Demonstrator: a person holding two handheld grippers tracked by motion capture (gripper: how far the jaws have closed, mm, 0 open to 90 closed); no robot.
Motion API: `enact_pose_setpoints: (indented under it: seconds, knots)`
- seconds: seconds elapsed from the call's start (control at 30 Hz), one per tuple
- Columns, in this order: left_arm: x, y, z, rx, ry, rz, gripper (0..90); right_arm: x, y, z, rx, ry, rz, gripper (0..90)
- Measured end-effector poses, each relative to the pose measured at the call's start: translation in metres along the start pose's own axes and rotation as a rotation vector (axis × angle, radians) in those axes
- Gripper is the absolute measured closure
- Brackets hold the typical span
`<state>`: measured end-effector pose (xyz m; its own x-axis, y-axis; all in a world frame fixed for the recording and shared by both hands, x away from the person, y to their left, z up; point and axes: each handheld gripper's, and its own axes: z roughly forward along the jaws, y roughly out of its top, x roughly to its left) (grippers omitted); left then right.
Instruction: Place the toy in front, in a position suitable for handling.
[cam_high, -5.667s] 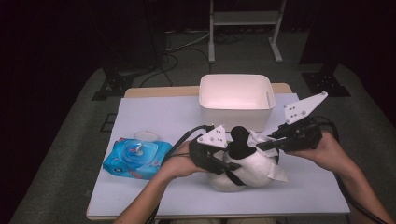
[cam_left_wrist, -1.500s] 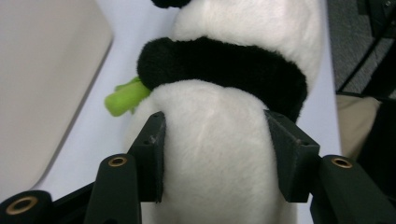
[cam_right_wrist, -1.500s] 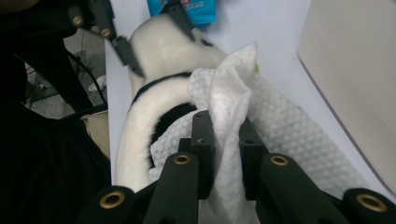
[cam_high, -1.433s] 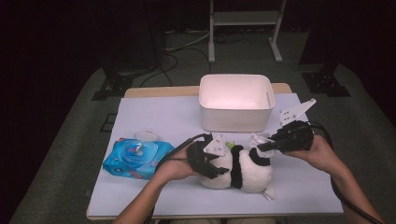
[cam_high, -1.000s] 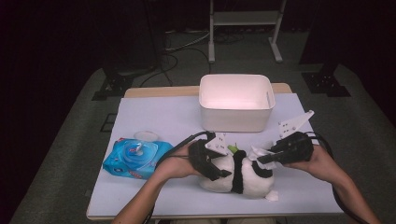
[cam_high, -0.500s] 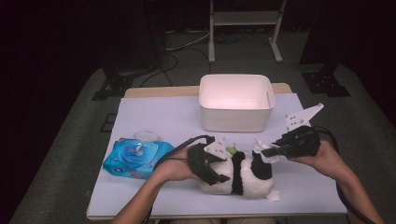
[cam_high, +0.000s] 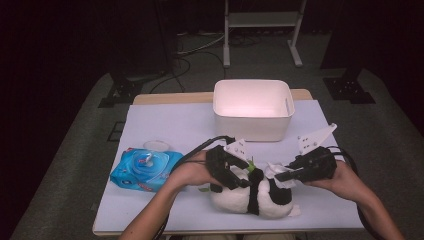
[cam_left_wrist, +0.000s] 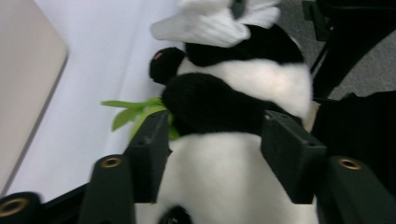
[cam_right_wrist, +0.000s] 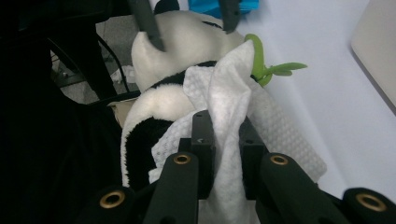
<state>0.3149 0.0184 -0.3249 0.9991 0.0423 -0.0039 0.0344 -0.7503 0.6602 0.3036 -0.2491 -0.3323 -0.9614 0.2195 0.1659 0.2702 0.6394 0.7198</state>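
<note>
High view: we see a plush panda (cam_high: 252, 196) lying on its side at the near edge of the white-covered table (cam_high: 165, 122), between the two hand-held grippers. The left hand-held gripper (cam_high: 231, 172) comes in from the panda's left and sits over its upper body. In the left gripper view, its two black jaws straddle the panda's white torso (cam_left_wrist: 219, 186) just below a black arm, one pad on each flank; the jaws have just been closing, and the pads appear to press into the plush, so we read this hand-held gripper as grasping the panda. A green leaf sprig (cam_left_wrist: 135, 112) juts out beside the left-hand pad.

The right hand-held gripper (cam_high: 287, 175) approaches from the panda's right, its tips over the toy's head end. In the right gripper view, its jaws are clenched on a white wet wipe (cam_right_wrist: 224, 100), which is pinched between the pads and drapes forward onto the panda's black-and-white fur (cam_right_wrist: 154, 105); the wipe touches the toy, with the green sprig just beyond it.

Behind the panda, well apart, stands a white bin (cam_high: 252, 107). A blue wipe pack (cam_high: 145, 167) lies to the left, near the left forearm.
</note>
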Motion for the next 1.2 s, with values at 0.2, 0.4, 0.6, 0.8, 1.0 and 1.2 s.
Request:
enact_pose_setpoints:
  seconds: [0.2,0.4,0.6,0.8,1.0,1.2]
  knots:
    - [0.007,0.001,0.001,0.012,-0.010,0.000,46.8,0.007,-0.001,0.001,0.005,0.007,-0.026,80.9]
    - [0.015,0.001,0.001,0.029,0.014,-0.012,47.3,0.012,-0.001,0.003,0.012,0.031,-0.040,80.9]
    - [0.020,0.001,0.010,0.040,-0.004,-0.020,53.0,0.013,-0.002,0.002,0.011,0.038,-0.040,80.8]
    - [0.026,-0.001,0.022,0.043,-0.028,-0.040,69.7,0.014,-0.001,0.001,0.019,0.033,-0.048,80.7]
    - [0.026,0.001,0.021,0.028,-0.016,-0.011,78.6,0.013,-0.001,-0.004,0.003,0.024,-0.046,80.0]
    - [0.028,0.005,0.018,-0.005,-0.011,-0.027,79.3,0.015,0.002,-0.011,-0.011,0.000,-0.064,80.1]
